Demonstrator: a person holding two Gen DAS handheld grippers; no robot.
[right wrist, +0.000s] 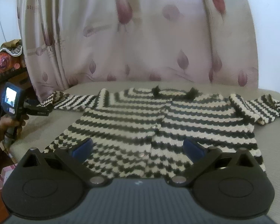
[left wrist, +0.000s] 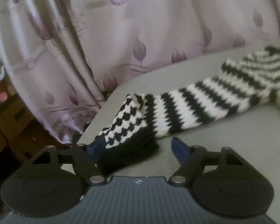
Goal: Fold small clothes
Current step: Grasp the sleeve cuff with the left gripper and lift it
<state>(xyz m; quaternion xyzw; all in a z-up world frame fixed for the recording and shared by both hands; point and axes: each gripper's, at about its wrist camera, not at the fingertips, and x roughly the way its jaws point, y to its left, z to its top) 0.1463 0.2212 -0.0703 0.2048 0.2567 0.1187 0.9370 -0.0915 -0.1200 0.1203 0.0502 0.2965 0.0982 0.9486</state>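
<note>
The cardigan [right wrist: 149, 119] lies flat on the desk [right wrist: 274, 149], sleeves spread. The left claw [left wrist: 138, 147] gapes around the left cuff [left wrist: 128, 130], not yet pinching; it should bite deep. The right claw [right wrist: 138, 147] hovers unclenched over the hem.

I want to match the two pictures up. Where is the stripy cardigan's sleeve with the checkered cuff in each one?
Left wrist view: the sleeve runs from centre to right, its checkered cuff between the left gripper's open fingers.
Right wrist view: the same sleeve lies at middle left, stretched out from the cardigan, beside the other gripper in a hand.
Shared landmark: the pink leaf-print curtain behind.
</note>
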